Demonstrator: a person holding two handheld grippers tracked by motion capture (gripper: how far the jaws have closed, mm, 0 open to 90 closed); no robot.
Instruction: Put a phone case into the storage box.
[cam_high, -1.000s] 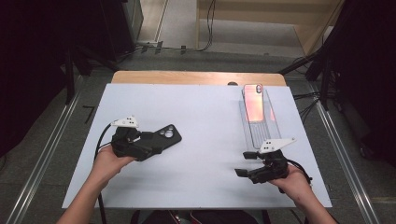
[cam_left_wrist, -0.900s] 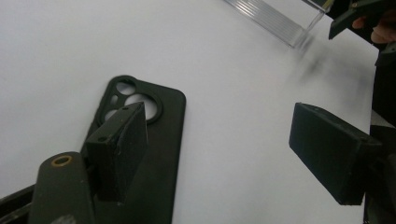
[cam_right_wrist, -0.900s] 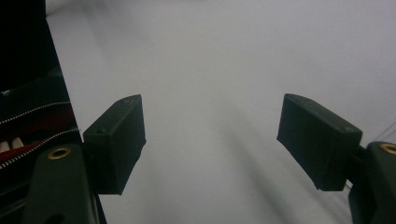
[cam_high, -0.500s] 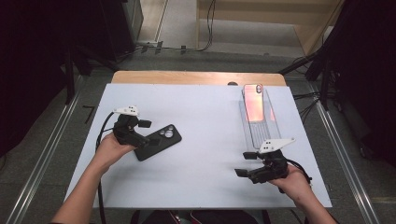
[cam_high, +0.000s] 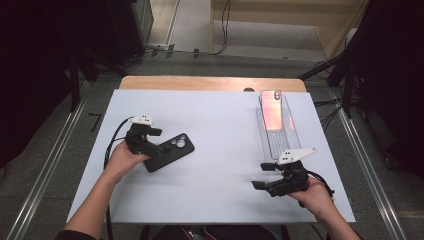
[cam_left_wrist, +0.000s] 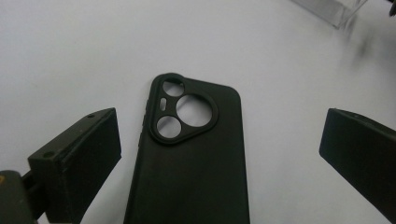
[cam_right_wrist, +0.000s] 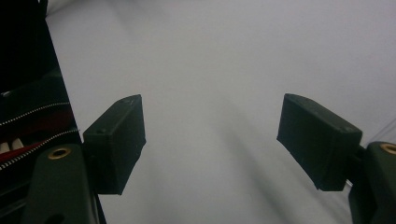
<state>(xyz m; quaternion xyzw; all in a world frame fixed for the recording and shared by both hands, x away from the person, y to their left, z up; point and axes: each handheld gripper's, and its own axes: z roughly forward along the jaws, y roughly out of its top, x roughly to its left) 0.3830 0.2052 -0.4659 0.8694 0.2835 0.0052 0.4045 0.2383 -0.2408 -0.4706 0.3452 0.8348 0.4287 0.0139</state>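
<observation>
My left gripper (cam_left_wrist: 219, 154), jaws just opened wide, straddles the black phone case (cam_left_wrist: 191, 158), whose long axis runs straight ahead. It seems to lie flat, untouched. My right gripper (cam_high: 264, 176) waits well apart, jaws open and empty.

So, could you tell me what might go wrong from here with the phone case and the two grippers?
The black phone case lies flat between the wide-open jaws of the left gripper; being thin, it may slide or tip when they close. The phone leans in a clear stand near the right gripper, which could knock it.
</observation>
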